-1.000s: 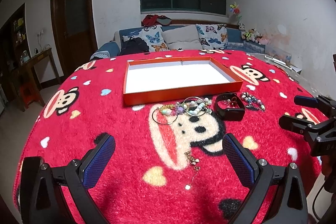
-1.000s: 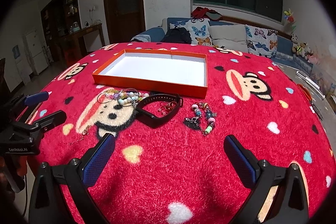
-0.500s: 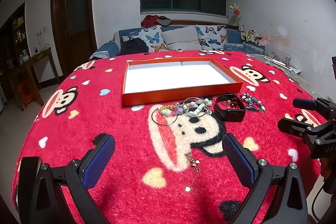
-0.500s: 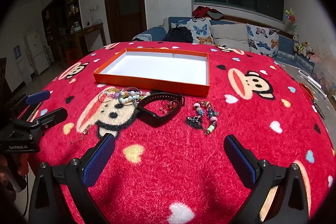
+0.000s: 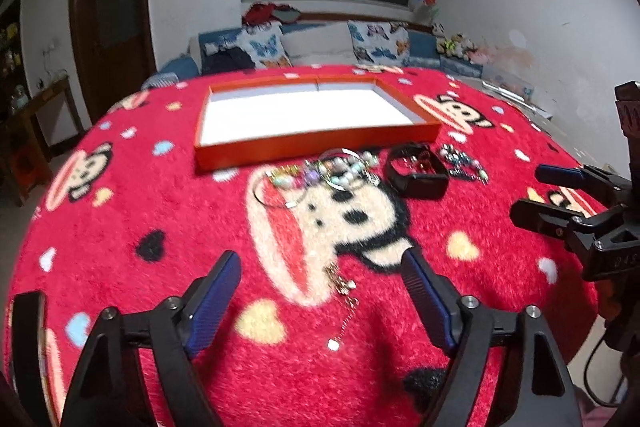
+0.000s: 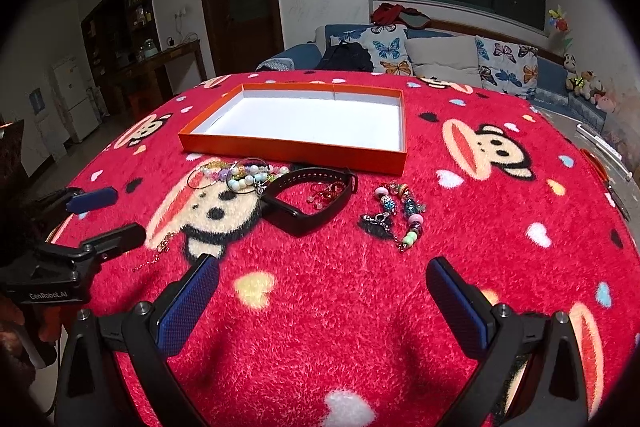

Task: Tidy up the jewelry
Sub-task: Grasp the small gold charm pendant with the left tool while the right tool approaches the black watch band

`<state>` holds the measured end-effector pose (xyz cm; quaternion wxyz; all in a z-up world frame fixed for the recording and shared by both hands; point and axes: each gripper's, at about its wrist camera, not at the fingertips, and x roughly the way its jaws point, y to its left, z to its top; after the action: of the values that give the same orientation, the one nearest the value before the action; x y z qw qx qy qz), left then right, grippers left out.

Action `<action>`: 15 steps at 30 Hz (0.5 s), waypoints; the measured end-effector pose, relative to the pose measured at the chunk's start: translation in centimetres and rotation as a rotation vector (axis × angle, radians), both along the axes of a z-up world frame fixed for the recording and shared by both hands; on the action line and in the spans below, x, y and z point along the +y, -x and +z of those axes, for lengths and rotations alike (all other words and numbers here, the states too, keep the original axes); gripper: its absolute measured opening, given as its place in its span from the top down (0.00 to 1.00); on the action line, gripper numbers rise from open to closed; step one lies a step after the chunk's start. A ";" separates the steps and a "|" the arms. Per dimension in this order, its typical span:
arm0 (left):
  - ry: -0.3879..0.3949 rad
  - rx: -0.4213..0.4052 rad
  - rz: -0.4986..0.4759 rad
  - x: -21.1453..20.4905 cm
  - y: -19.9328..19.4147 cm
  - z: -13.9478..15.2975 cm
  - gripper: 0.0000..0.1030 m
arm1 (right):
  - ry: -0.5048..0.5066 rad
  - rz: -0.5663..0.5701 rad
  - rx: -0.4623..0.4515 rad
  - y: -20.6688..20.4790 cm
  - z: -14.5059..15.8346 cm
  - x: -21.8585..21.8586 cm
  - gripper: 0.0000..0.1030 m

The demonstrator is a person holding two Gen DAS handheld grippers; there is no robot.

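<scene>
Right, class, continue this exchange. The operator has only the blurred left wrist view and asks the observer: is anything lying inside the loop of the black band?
Observer: Yes. The right wrist view shows a small cluster of red beads inside the black band, resting on the blanket.
Operator: And the piece to the right of the band?
Observer: A charm bracelet of coloured beads with a dark charm, lying apart from the band.
Operator: Anything past my view's left edge?
Observer: A white appliance stands against the far wall, beyond the table.
</scene>
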<state>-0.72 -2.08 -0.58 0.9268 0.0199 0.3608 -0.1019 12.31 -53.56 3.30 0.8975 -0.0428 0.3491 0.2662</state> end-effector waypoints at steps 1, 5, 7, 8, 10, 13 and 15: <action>0.012 0.016 -0.005 0.0 -0.2 -0.2 0.18 | -0.001 0.003 0.004 -0.1 -0.1 0.0 0.00; 0.002 0.030 -0.027 -0.4 -0.4 -0.6 0.29 | 0.000 0.020 0.018 -0.3 -0.4 0.4 0.00; 0.006 0.047 -0.047 -0.7 -0.6 -0.9 0.36 | 0.003 0.026 0.023 -0.4 -0.6 0.5 0.00; 0.012 0.057 -0.056 -0.8 -0.8 -1.1 0.43 | 0.003 0.029 0.026 -0.5 -0.6 0.6 0.00; 0.020 0.075 -0.075 -0.9 -1.1 -1.4 0.53 | -0.002 0.036 0.033 -0.6 -0.7 0.7 0.00; 0.016 0.082 -0.086 -1.2 -1.3 -1.8 0.61 | -0.007 0.042 0.041 -0.8 -0.9 0.7 0.00; 0.009 0.082 -0.091 -1.3 -1.4 -2.0 0.70 | -0.004 0.044 0.045 -0.9 -1.0 0.8 0.00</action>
<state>0.73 -3.36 -2.57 0.9057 0.0277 0.3969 -0.1462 13.22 -52.75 2.25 0.8834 -0.0425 0.3677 0.2875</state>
